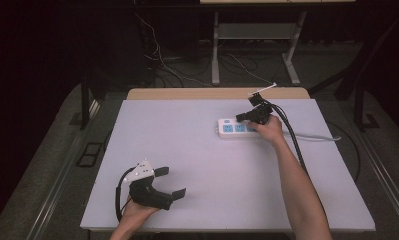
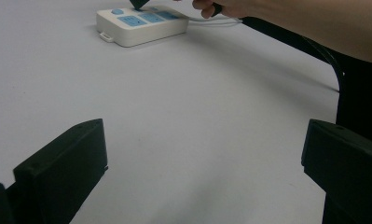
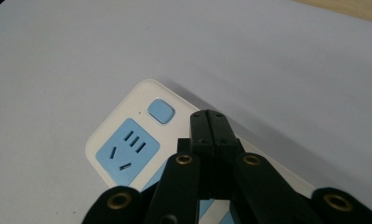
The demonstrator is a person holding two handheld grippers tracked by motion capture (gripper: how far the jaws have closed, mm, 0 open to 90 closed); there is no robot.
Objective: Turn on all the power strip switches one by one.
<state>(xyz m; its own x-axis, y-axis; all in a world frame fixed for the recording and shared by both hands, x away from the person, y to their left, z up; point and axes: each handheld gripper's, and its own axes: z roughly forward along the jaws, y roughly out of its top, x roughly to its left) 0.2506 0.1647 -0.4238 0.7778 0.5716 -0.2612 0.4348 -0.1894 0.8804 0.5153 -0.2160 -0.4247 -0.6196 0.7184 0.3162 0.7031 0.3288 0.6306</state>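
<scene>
The power strip [image 1: 235, 128], far right on the table [image 1: 197, 165], looks light, rigid and slick, best pinned by its long sides, right tongs [image 3: 208, 114] shut tight over its button, left tongs [image 1: 170, 181] wide, idle

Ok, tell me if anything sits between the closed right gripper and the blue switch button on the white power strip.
Nothing visible does. The right gripper, jaws shut, hovers beside the blue rounded switch button on the white plastic power strip; only bare casing lies between them.
</scene>
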